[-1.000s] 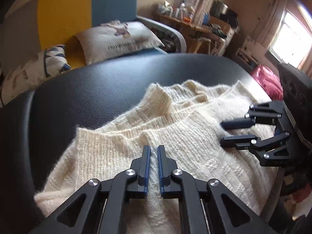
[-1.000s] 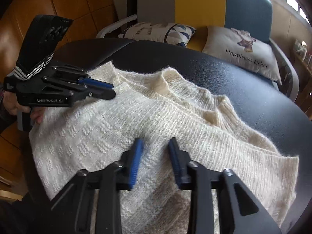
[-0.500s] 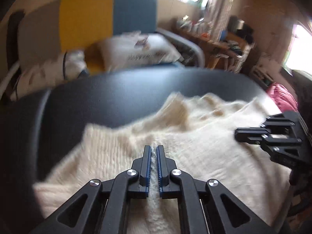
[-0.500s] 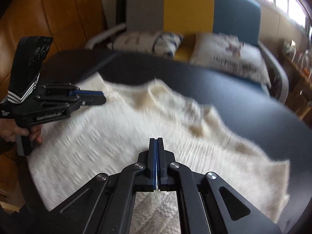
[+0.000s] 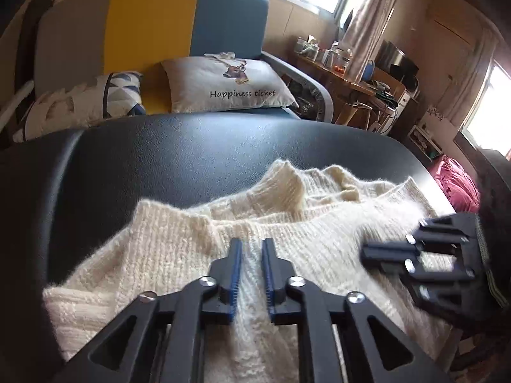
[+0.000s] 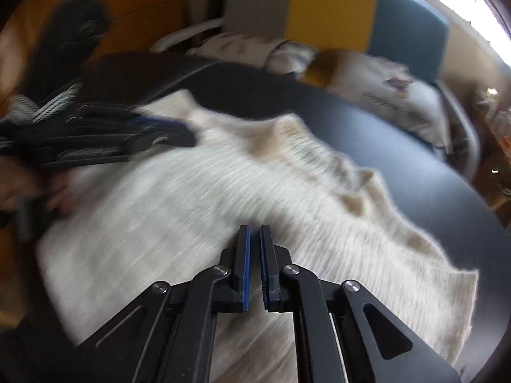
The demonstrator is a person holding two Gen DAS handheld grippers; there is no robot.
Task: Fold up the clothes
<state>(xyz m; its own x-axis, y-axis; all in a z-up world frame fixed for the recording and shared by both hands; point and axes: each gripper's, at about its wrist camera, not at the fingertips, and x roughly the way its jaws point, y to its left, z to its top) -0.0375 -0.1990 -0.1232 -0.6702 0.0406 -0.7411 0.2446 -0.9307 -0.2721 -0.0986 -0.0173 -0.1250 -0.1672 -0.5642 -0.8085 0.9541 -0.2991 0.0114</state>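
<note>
A cream knit sweater lies spread on the black padded table, its collar toward the far edge. My left gripper rests low on the sweater's near left part. Its jaws are opening, and a ridge of knit runs between the parted pads. My right gripper is shut, its tips pinching the sweater near the middle of the body. In the left wrist view the right gripper lies on the cloth at the right, fingers together. The right wrist view is blurred and shows the left gripper at the left.
Behind the table stands a sofa with a grey, yellow and blue back and two cushions. A pink cloth lies off the table's right edge. A cluttered desk is at the back right. A hand holds the left gripper.
The right gripper's jaws closed on the sweater and it is moving, blurring its view. The left gripper's pads have parted a little. The left view has swung to the left.
</note>
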